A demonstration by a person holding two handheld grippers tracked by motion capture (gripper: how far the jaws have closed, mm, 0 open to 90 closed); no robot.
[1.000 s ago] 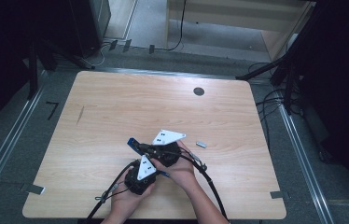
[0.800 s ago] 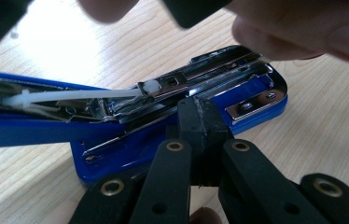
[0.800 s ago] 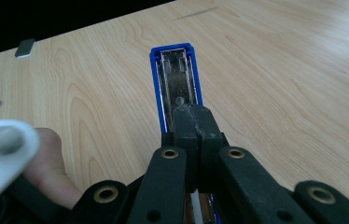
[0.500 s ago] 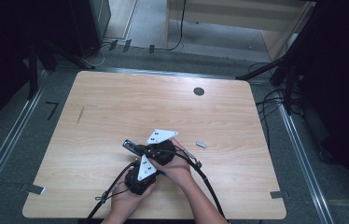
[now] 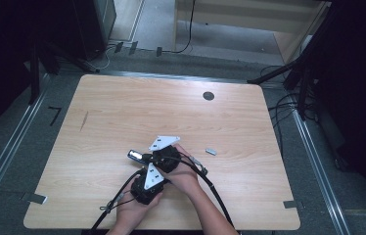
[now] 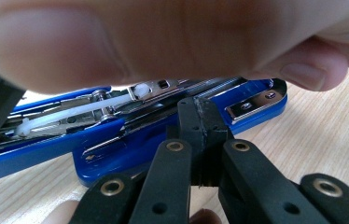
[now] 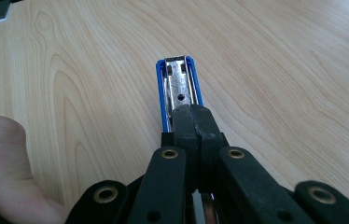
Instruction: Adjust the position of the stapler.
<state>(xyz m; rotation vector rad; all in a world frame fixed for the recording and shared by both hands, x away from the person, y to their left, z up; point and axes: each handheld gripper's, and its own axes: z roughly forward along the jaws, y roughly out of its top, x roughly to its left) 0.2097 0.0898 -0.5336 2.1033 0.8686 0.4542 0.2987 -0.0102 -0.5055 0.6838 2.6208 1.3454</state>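
Blue stapler [image 5: 137, 156] lies on the wooden table [image 5: 122, 112], in the middle of the near half, closer to the near edge than the far one, opened up with its metal staple channel showing. Both hands come in over the near edge and crowd around it. Left gripper [image 5: 144, 188] sits just nearer the near edge than the stapler; in the left gripper view its jaws are closed tight together, tips [image 6: 204, 122] right against the side of the blue stapler body [image 6: 116, 149], nothing seen pinched between them. A white plastic pusher and spring show inside the open stapler [image 6: 70, 119] in that view, and the other hand's fingers [image 6: 163, 37] hang blurred over the top. Right gripper [image 5: 164, 159] is just beside the left one, on its far side, grey three-cornered plate on top; in the right gripper view its jaws are also shut, tips [image 7: 192, 122] resting over the metal channel of the stapler [image 7: 178, 81], which points away along the table; cannot tell if the pads actually pinch any part. A hand [image 7: 4, 163] shows at the lower left of that view. Small grey metal piece [image 5: 211, 151] lies on the table apart from the stapler, toward the right edge. Dark round cable hole [image 5: 209, 96] near the far edge. Black cables trail from both grippers off the near edge.
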